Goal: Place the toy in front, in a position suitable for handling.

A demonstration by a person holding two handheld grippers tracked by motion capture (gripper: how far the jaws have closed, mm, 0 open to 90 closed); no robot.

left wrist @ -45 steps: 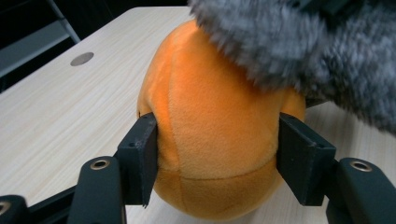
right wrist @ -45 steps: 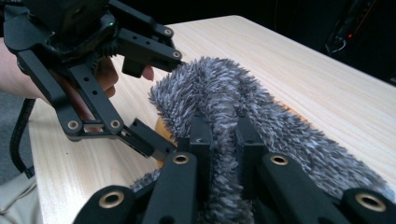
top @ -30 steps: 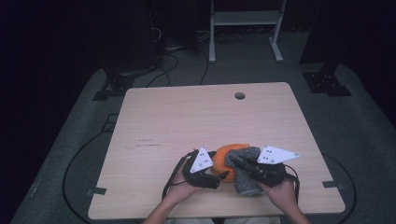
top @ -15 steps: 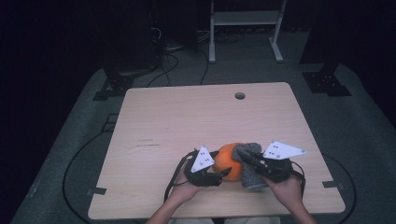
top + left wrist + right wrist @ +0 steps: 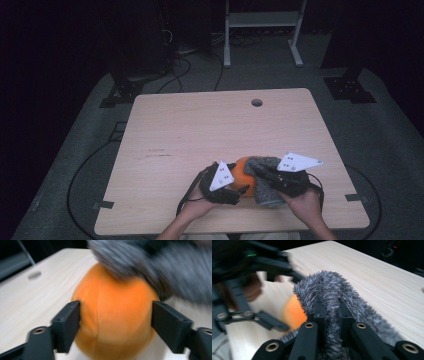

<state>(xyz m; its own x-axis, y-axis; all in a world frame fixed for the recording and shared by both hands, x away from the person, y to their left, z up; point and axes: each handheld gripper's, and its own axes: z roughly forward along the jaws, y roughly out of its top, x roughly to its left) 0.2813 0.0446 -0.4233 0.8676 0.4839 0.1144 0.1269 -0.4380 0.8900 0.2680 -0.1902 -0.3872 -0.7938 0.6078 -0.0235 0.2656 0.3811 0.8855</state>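
Fuzzy grey cloth near front edge of counter, draped over and beside orange ball. Judged soft, limp, light, non-slip pile; pinch fold anywhere, bunches easily. Orange ball judged smooth, rounded, likely light and slightly yielding; could roll or squirt out, so grip across widest part. Right tool clamped tight on cloth fold. Left tool half spread, jaws just been opening, straddling ball; left jaw touching, right jaw showing slight gap.
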